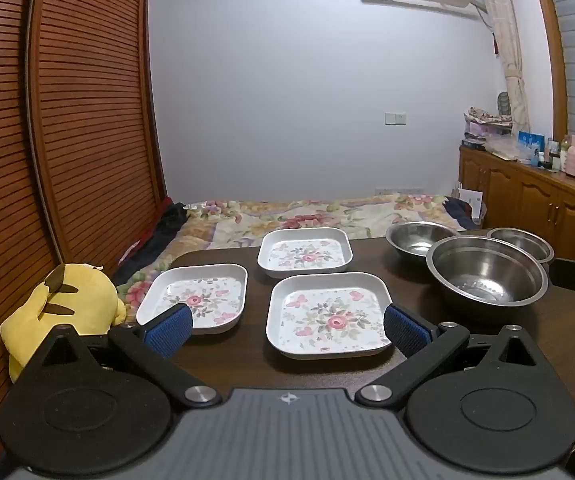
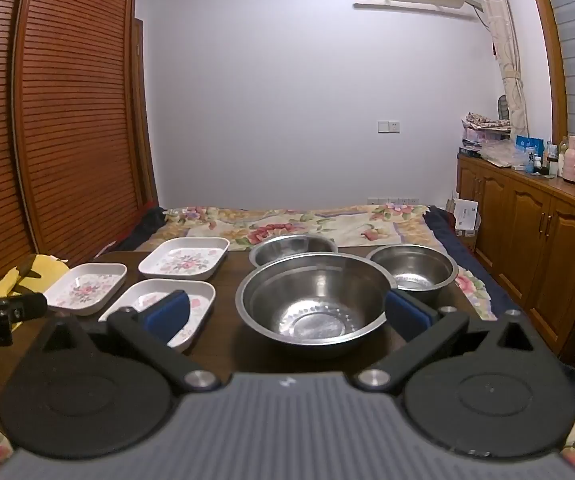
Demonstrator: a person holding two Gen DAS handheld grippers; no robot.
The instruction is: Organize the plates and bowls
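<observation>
On the dark counter [image 1: 227, 360] stand six dishes in all: three square floral plates on the left half and three steel bowls on the right half.

Off the counter's left edge sits one yellow plush toy [image 1: 63, 304]. Next comes the left plate [image 1: 195, 298], then the near plate [image 1: 329, 314] with the far plate [image 1: 305, 254] behind it; the three lie flat and apart from each other, none stacked.

To their right, the large bowl [image 2: 313, 298] is nearest, with the back bowl [image 2: 291, 246] behind it and the small bowl [image 2: 413, 268] to its right rear. All three are upright and appear to hold nothing; in both views their rims overlap, so whether they touch cannot be told.

The left hand-held gripper [image 1: 287, 326] hangs above the near edge of the plates, its jaws spread wide and released, grasping nothing; the near plate shows between its blue pads [image 1: 167, 330]. The right hand-held gripper [image 2: 289, 314] is likewise spread wide and released, with the large bowl framed between its fingers and neither pad pressing on the rim.

Behind the counter lies one bed [image 2: 287, 220] under a floral cover.
</observation>
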